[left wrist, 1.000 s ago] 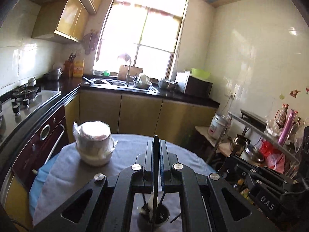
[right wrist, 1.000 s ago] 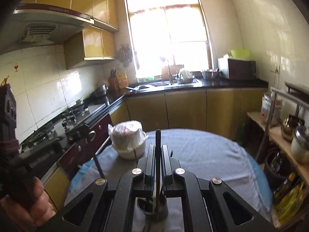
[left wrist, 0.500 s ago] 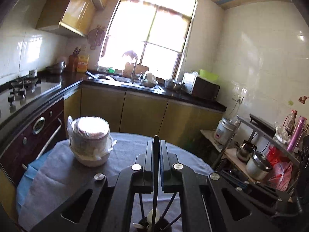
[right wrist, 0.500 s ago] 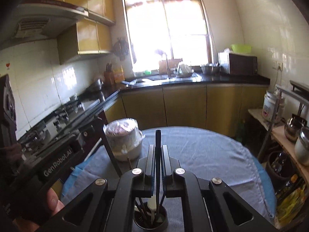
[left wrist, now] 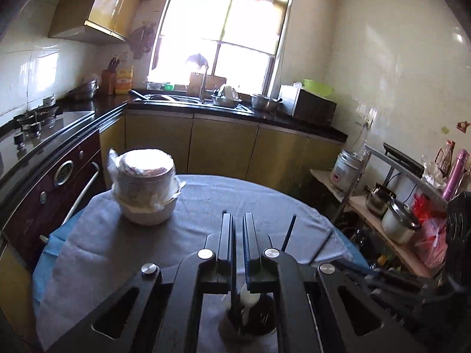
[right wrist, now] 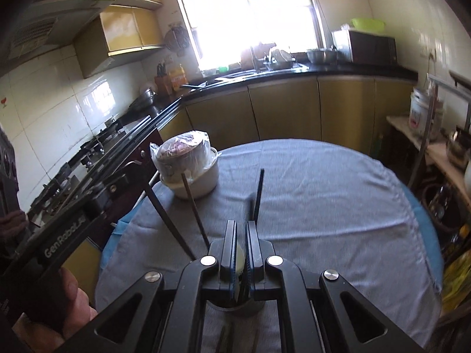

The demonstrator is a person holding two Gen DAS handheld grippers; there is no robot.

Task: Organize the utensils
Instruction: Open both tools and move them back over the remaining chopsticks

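Note:
A dark utensil cup (left wrist: 250,320) stands on the grey-clothed round table (left wrist: 206,206), right under both grippers; it also shows in the right wrist view (right wrist: 235,303). It holds several dark chopsticks (right wrist: 191,200) and a white spoon (left wrist: 248,297). My left gripper (left wrist: 238,220) is slightly parted with nothing between its fingers, just above the cup. My right gripper (right wrist: 241,229) is also slightly parted; a pale spoon (right wrist: 240,260) and a dark chopstick (right wrist: 258,197) show in the gap, and I cannot tell whether it grips them.
A plastic-wrapped pot in a white bowl (left wrist: 145,188) stands at the table's far left. A stove (left wrist: 35,123) is left, a counter with sink (left wrist: 188,100) behind, a shelf with pots (left wrist: 397,206) right. The left gripper's body (right wrist: 64,235) crosses the right view's left side.
Both grippers, shut on thin dark utensils before, now have a narrow gap between their fingers. The chopsticks now stand in the cup. Both views have shifted over the cup.

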